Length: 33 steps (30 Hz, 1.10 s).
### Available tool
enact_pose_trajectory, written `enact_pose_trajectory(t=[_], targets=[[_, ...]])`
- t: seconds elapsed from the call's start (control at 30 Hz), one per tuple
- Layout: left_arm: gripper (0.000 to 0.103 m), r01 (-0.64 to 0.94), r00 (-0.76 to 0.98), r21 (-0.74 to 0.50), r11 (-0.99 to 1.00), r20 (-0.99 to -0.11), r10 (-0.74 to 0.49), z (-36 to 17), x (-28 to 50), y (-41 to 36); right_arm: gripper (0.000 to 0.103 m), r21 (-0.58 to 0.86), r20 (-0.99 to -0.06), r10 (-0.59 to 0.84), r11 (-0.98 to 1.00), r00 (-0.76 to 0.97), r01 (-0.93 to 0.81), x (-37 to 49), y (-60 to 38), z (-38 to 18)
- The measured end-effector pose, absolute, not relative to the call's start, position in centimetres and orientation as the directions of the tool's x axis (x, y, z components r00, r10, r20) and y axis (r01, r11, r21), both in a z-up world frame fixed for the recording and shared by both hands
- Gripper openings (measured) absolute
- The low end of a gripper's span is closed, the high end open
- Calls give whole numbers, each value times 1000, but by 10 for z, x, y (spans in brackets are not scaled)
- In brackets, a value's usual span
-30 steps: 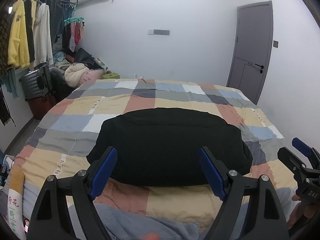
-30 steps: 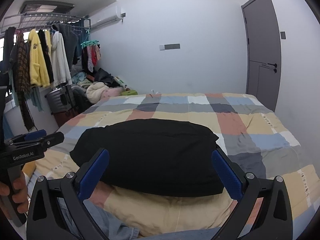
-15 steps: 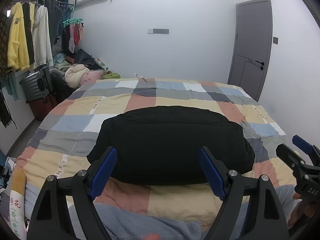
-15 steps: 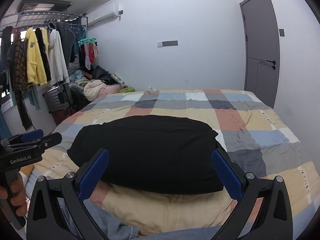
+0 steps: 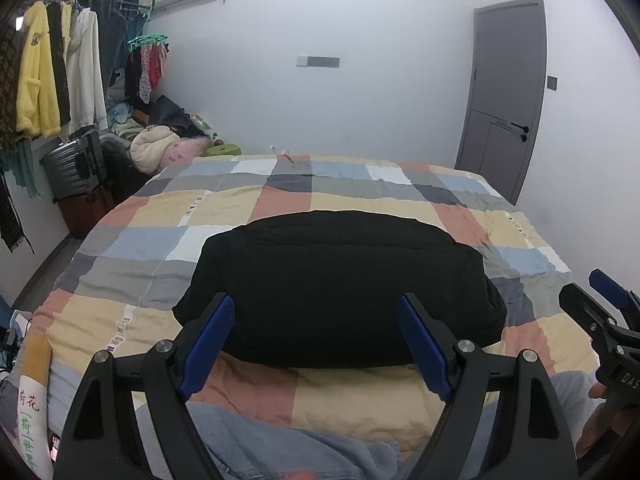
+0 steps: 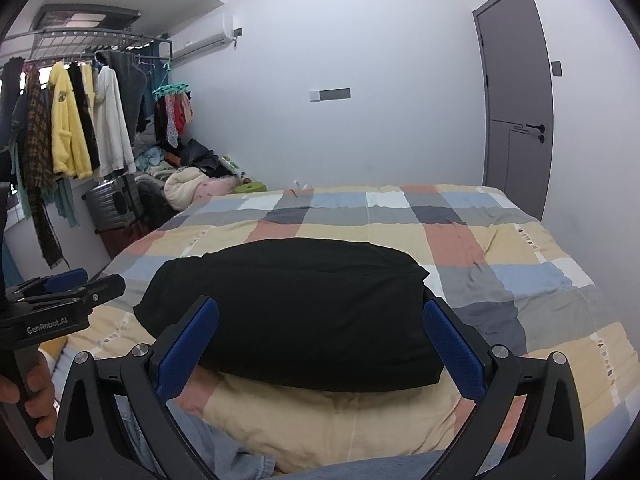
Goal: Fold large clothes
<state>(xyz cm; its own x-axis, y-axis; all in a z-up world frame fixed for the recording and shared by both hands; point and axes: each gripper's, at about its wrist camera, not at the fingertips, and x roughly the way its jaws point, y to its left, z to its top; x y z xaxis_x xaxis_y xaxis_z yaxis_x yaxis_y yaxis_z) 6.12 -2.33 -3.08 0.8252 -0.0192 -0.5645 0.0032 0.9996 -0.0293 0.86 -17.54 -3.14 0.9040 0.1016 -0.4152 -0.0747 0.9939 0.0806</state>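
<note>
Lying near the close edge of the bed (image 5: 132, 240) on its patchwork quilt, the folded black garment (image 5: 340, 292) forms a thick, rounded block, roughly centred between the side edges. The left gripper (image 5: 316, 336) hovers over that close edge with its blue-padded jaws spread wide and nothing between them; the right gripper (image 6: 320, 332) hangs likewise, jaws wide apart and bare. Neither touches the garment. In the right wrist view the left gripper's body reads "GenRobot.AI", held by a hand (image 6: 28, 392). A white label (image 5: 30, 424) at the quilt's near-left corner carries green Chinese characters. Beyond the bed's left side stands a suitcase (image 5: 76, 168) under hanging clothes.
</note>
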Motion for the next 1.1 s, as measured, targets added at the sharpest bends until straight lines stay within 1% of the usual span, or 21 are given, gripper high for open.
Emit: enact_pose_trajectory(t=[0.73,1.1], targets=[[84,13,818,-36,999,-574,-32,-36,61,-25,103,74,-431,89,995,898,-63,8,-180,-33],[84,16,817,-46,999,-575,-40,-36,60,-23,103,71,-423,81,996,902,-56,4,-179,-33]])
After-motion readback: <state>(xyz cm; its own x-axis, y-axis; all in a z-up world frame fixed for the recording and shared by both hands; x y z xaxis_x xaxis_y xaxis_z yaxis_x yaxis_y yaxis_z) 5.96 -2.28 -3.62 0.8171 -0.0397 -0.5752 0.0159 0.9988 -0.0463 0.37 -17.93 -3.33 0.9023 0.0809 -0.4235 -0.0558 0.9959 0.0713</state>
